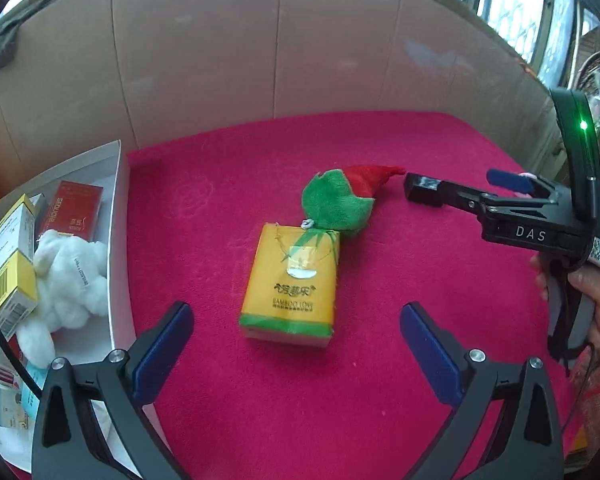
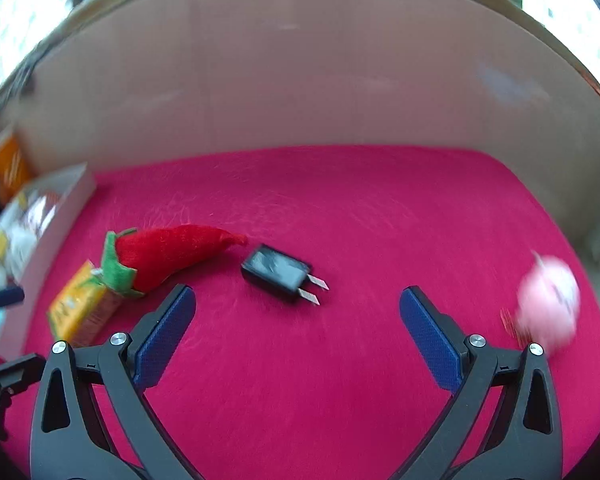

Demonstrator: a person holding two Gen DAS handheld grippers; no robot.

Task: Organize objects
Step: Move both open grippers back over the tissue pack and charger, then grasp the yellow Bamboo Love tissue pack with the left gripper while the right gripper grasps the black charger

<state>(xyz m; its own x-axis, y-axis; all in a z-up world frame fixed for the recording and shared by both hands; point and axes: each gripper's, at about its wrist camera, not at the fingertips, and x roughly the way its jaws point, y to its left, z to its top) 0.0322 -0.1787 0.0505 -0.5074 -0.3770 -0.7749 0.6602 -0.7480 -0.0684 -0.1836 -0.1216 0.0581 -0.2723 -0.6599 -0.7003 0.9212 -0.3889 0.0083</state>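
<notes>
Red cloth (image 2: 340, 200), open beyond charger (image 2: 278, 272)

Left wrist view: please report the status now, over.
Both hand-held grippers open, left, right. Yellow tissue pack ahead of left, on red cloth. Black charger ahead of right. Plush chili touches the pack.

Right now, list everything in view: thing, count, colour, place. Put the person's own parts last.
tissue pack: 1, yellow and green, mid-cloth, ahead of the left gripper
plush chili: 1, red with green cap, touching the tissue pack's far end
charger plug: 1, black, on the cloth beside the chili's tip
pink toy: 1, pink, blurred, right edge of the cloth
white box: 1, white, left of the cloth
white plush: 1, inside the box
small cartons: several, red or yellow-white, inside the box
red cloth: 1, covers the surface
cardboard wall: 1, tan, behind
left gripper: open
right gripper: open
hand: 1, on the right gripper's handle
</notes>
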